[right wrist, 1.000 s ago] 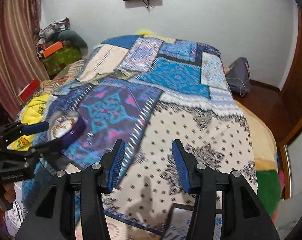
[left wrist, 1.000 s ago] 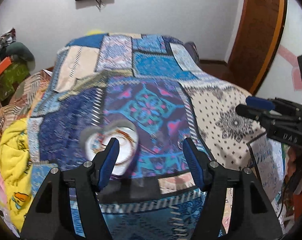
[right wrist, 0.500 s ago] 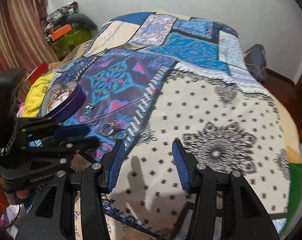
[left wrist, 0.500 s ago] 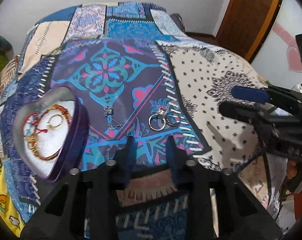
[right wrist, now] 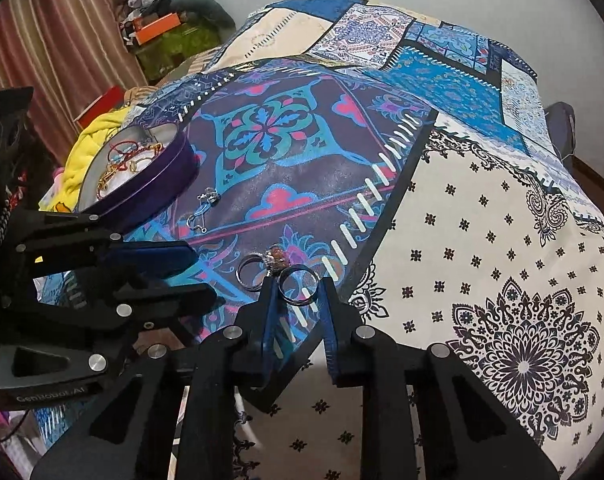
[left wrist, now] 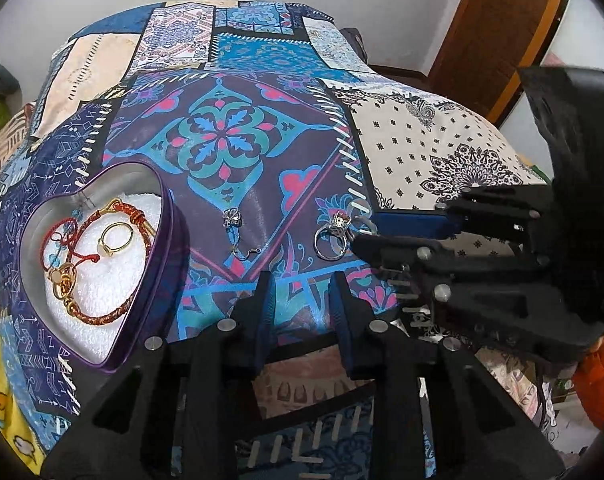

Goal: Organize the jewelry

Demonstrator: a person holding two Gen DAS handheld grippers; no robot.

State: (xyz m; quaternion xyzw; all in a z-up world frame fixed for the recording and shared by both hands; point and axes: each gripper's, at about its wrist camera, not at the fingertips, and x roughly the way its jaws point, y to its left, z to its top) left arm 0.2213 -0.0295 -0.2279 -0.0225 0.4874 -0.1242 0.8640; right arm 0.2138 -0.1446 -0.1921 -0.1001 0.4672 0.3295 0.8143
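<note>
Since the earlier frames both tongs have dropped close to the patchwork bedspread (left wrist: 238, 136), and their blue-padded fingers stand far narrower than they did.

In the left wrist view the left tongs (left wrist: 300, 284) sit at bottom centre, slightly parted with only cloth between the pads, gripping nothing. At left lies the purple heart-shaped tin (left wrist: 170, 236), lined in white, holding red cords, a braided bracelet and a gold ring (left wrist: 116, 236); its lower edge runs close to the black rim of the picture. Just above the left tongs lies a small silver charm on a hook (left wrist: 234, 220). To the right, a silver ring with a stone (left wrist: 331, 236) rests on the bedspread, and the dark fingers of the right tongs (left wrist: 361, 236) coming in from the right edge cover what lies beside it.

In the right wrist view the right tongs (right wrist: 296, 284) are closing at lower centre around a plain silver ring (right wrist: 300, 282); whether the pads already press it is hard to make out. The stone ring (right wrist: 250, 272) lies just left of it. The left tongs' body (right wrist: 102, 288) fills the lower left, hiding the bedspread there.
</note>
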